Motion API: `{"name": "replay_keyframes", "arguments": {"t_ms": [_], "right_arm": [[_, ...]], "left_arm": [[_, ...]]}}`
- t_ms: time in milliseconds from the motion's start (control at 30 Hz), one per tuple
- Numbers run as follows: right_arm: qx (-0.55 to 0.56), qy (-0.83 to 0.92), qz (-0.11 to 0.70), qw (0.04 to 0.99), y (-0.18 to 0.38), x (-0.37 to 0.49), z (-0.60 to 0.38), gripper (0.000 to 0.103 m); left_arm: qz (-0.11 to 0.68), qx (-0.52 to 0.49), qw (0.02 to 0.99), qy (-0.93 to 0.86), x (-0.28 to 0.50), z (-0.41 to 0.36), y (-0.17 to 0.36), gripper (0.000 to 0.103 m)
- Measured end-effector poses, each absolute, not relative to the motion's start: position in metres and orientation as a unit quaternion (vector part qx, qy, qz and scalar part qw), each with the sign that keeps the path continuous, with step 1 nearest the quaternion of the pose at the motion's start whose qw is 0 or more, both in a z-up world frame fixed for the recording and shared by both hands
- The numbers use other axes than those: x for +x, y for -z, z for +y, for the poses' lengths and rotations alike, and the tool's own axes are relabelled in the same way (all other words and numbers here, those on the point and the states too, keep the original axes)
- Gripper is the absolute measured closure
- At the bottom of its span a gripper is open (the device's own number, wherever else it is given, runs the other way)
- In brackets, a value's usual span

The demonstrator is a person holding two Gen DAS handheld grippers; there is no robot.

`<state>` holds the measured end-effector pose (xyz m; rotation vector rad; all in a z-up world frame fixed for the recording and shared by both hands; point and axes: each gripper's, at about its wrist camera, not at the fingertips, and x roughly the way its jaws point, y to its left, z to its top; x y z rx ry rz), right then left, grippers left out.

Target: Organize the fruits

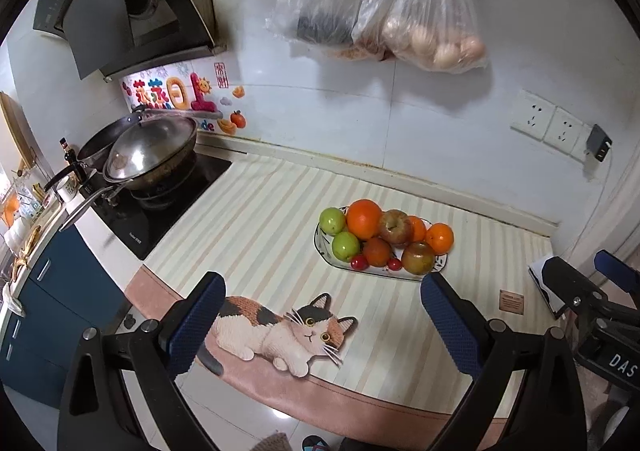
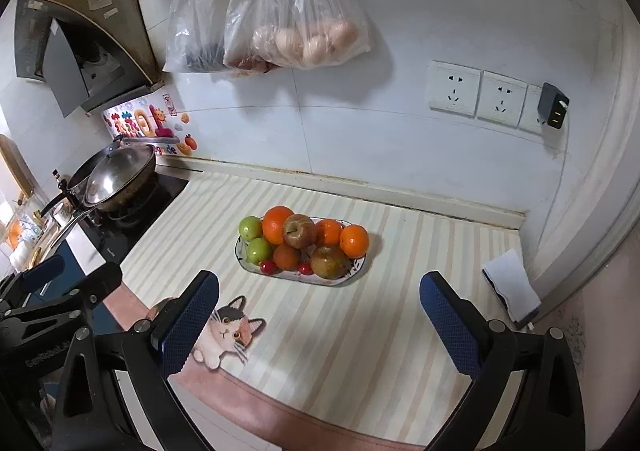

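- The left gripper (image 1: 322, 321) hangs above the near edge of the mat (image 1: 260, 211), its jaws wide open, and nothing is between them.
- The right gripper (image 2: 320, 317) hangs beside it over the same mat, jaws also wide open and holding nothing.
- In the left view, the right gripper shows at the right edge; in the right view, the left gripper shows at the left edge.
- The plate (image 1: 416, 275) stands on the striped mat, well apart from both grippers, toward the wall.
- On the plate lies a pile of fruits: two green apples (image 1: 332, 220) at the left end, a big orange (image 1: 363, 218) next to them, a red apple (image 1: 395, 226) touching the orange, and a brownish apple (image 1: 418, 257) at the front.
- One orange (image 1: 439, 238) sits at the right end of the plate.
- Two cherry tomatoes (image 1: 359, 262) lie at the front rim.
- A cat picture (image 1: 280, 331) is printed on the mat between the left fingers.
- A wok (image 1: 152, 155) with a lid stands on the stove at the left.
- Bags (image 2: 296, 19) with eggs hang on the wall above the plate.
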<state>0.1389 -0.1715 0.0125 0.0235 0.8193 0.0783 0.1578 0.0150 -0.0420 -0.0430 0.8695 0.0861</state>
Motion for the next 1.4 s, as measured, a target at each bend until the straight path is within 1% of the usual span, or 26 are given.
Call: {"name": "replay_keyframes", "arguments": {"t_ms": [333,933,1400], "right_arm": [[0.014,-0.039,0.408,0.912,0.011,0.177,-0.166,0.001],[0.019,-0.037,0.421,0.906,0.027,0.182,-0.165,0.001],[0.03,-0.038,0.418,0.907,0.028,0.179,-0.166,0.001]], "left_arm": [[0.442,-0.015,0.896,-0.053,0.18,0.013,0.063,0.003],[0.442,-0.015,0.895,-0.054,0.188,0.016,0.067,0.003],[0.442,-0.006,0.896,-0.046,0.194,0.016,0.064,0.003]]}}
